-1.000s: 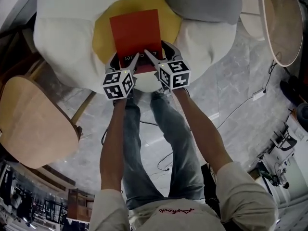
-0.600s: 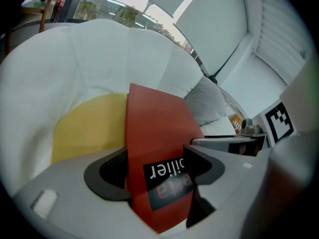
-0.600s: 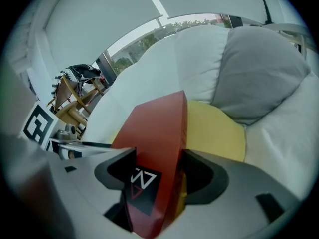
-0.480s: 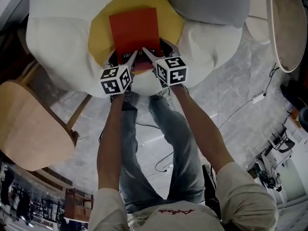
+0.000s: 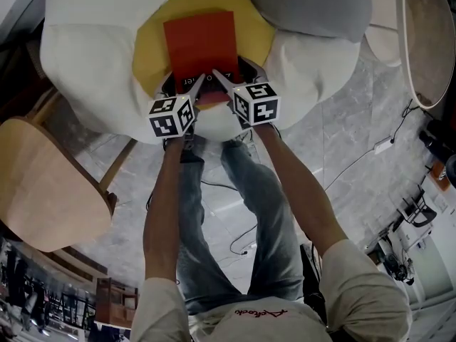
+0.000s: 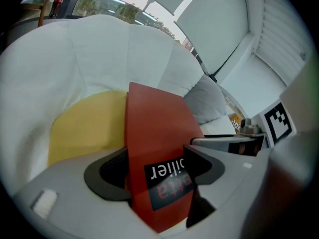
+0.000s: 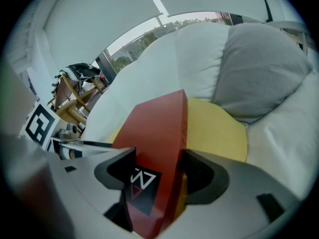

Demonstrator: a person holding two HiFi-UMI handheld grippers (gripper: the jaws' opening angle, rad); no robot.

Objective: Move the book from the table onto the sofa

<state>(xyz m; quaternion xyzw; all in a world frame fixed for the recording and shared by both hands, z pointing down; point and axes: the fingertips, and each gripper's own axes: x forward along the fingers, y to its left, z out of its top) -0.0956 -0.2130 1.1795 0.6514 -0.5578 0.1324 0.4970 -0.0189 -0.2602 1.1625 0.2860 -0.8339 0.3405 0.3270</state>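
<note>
One red book (image 5: 201,45), left gripper (image 5: 187,85), right gripper (image 5: 231,83) clamping, label (image 6: 167,176) inverted

Book (image 5: 201,45) red w/ black label; sofa (image 5: 78,48) white, yellow centre; pillow (image 5: 313,6) grey; floor (image 5: 356,120) grey marble; chair (image 5: 43,184) tan wood; jeans (image 5: 274,241) blue.

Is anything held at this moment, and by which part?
The left tongs and the right tongs both grip the red book by its near short edge, the end with the black label.

On the book (image 6: 154,128), a black label (image 6: 167,176) shows upside-down white letters ending "ilier".
</note>
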